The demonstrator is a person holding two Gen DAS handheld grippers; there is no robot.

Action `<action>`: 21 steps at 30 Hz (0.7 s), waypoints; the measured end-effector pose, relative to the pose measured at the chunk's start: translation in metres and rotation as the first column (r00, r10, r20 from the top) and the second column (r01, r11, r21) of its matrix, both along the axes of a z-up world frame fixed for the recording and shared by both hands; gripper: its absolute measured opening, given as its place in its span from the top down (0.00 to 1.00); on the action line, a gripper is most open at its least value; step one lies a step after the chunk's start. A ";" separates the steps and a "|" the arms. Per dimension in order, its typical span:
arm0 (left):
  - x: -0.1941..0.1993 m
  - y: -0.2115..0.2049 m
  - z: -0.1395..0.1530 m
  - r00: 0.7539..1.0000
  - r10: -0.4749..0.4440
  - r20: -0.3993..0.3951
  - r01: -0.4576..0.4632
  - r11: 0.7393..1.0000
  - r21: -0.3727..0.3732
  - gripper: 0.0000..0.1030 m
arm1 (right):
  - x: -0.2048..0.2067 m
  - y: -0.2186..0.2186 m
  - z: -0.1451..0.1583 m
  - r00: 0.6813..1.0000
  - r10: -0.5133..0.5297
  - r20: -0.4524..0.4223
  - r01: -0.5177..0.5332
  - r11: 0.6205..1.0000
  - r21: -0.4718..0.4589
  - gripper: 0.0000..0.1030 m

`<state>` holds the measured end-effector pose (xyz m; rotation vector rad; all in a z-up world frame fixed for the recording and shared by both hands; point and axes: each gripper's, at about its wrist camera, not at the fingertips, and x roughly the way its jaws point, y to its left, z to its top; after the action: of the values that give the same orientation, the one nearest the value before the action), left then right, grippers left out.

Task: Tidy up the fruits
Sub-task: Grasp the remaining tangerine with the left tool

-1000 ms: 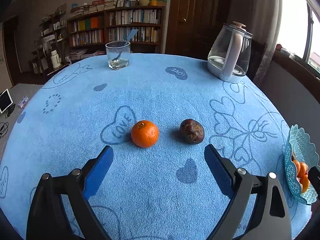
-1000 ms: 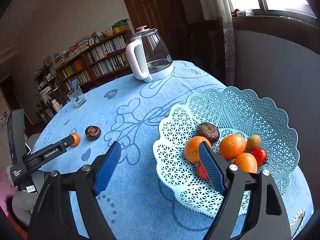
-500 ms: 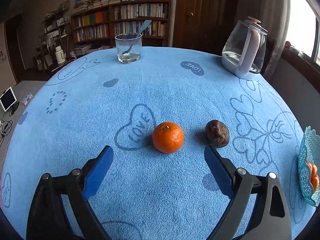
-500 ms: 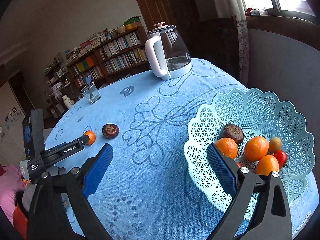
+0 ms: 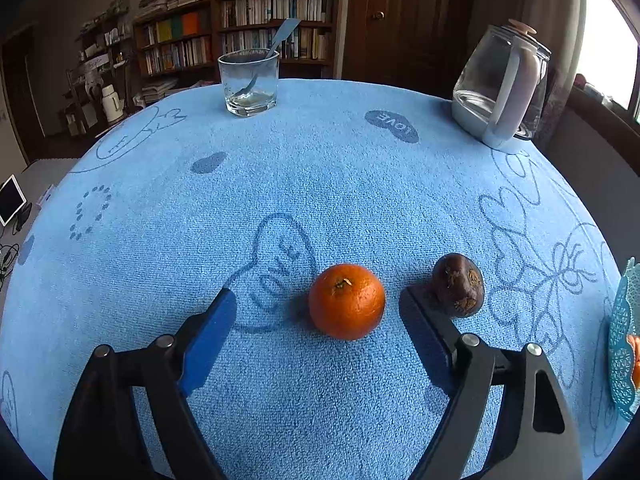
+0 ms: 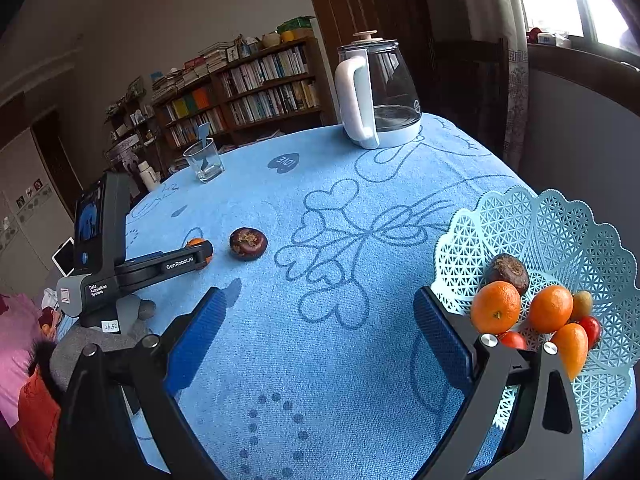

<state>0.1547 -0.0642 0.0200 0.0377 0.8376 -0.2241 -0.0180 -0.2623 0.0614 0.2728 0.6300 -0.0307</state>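
Left gripper (image 5: 318, 312) gapes wide around round orange tangerine (image 5: 347, 301), lower centre — right finger (image 5: 425, 326) crowds wrinkled dark-brown fruit (image 5: 458, 284), risks knocking it rolling; right gripper (image 6: 316, 330) also open, empty.

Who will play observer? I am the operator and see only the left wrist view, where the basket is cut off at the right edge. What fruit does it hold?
Observer: The basket holds three oranges, a dark fruit, two small red fruits and a small yellowish one.
Operator: Is the right tool carrying anything?
Observer: No. The right tool is open and empty, beside the basket's near left rim.
Operator: How does my left tool look from there?
Observer: Side-on, the left tool reaches level with the loose orange and partly hides it. The loose dark fruit lies apart, on its basket side.
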 end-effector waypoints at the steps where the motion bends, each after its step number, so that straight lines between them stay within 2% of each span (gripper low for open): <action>1: 0.001 0.000 -0.002 1.000 -0.002 -0.005 0.002 1.000 -0.003 0.24 | 0.001 0.001 -0.001 1.000 0.003 -0.004 -0.003 1.000 -0.001 0.07; 6: 0.002 0.004 -0.005 1.000 -0.005 -0.018 0.005 0.999 -0.032 0.34 | 0.009 0.009 -0.004 1.000 0.022 -0.022 -0.022 1.000 -0.011 0.07; 11: -0.004 0.000 -0.002 0.998 -0.058 -0.001 0.058 0.997 -0.056 0.58 | 0.017 0.019 -0.007 0.998 0.044 -0.044 -0.046 0.998 -0.034 0.07; 12: -0.005 -0.001 -0.002 0.998 -0.065 0.004 0.065 0.996 -0.060 0.61 | 0.019 0.021 -0.007 0.998 0.049 -0.048 -0.050 0.998 -0.035 0.07; 21: -0.008 0.022 0.004 1.000 0.000 0.005 0.001 0.989 -0.146 0.62 | 0.049 0.032 -0.018 0.989 0.095 -0.115 -0.099 0.995 -0.033 0.07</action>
<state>0.1462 -0.0426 0.0238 -0.0990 0.8141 -0.2856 0.0311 -0.2305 0.0432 0.2034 0.7541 0.0352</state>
